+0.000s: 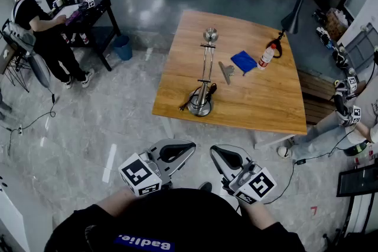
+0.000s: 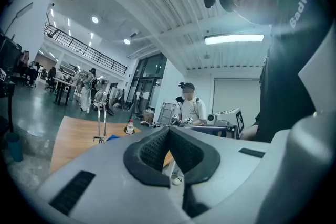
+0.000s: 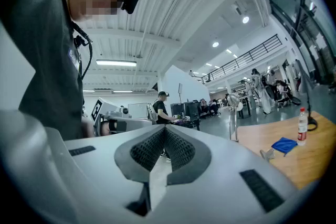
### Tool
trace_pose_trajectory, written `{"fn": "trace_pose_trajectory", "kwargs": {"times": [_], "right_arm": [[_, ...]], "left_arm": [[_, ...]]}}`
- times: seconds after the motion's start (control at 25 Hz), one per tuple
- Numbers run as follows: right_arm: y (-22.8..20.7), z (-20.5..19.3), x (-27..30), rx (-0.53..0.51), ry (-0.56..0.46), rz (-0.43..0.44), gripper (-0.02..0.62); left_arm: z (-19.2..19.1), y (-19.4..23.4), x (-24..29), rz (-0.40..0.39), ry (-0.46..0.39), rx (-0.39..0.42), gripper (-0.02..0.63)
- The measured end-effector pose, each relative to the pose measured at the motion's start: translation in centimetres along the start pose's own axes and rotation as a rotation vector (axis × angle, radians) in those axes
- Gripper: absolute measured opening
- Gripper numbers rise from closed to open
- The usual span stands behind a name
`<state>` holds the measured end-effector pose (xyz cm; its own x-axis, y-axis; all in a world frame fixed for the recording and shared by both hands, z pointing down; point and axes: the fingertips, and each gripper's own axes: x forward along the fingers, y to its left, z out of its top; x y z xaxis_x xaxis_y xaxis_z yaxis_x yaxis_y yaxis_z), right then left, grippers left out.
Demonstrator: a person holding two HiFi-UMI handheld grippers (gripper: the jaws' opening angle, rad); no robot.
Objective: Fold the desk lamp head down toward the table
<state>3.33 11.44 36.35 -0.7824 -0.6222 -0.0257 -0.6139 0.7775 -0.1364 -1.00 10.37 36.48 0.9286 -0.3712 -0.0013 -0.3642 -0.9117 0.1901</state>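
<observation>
The chrome desk lamp [image 1: 204, 77] stands upright on the wooden table [image 1: 266, 100]. Its round base sits near the front left corner and its head [image 1: 211, 35] is raised at the top of the stem. The lamp also appears small in the left gripper view [image 2: 101, 119] and the right gripper view [image 3: 232, 113]. My left gripper [image 1: 188, 147] and right gripper [image 1: 216, 152] are held side by side close to my body, over the floor and well short of the table. Both are shut and empty, as their own views confirm [image 2: 168, 129] [image 3: 165, 128].
On the table lie a blue cloth [image 1: 243, 61], a plastic bottle [image 1: 266, 58] and a small metal clip [image 1: 226, 71]. A black floor lamp [image 1: 293, 13] stands beyond the far right corner. A person [image 1: 41, 26] works at a black desk at the left, near a blue bin [image 1: 123, 47].
</observation>
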Motion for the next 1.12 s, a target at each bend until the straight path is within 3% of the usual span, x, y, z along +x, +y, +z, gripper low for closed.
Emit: {"fn": "trace_pose_trajectory", "kwargs": {"times": [0.52,1.12], "right_arm": [[0.4,-0.6,-0.3,-0.001,0.02,0.017,0.005],[-1.7,0.4,-1.8,0.04,-0.001,0.07,0.006]], "left_arm": [[-0.5,-0.6,0.0,-0.01,0.013,0.0,0.008],[-0.7,-0.6,2.8,0.035,0.027,0.015,0.008]]}}
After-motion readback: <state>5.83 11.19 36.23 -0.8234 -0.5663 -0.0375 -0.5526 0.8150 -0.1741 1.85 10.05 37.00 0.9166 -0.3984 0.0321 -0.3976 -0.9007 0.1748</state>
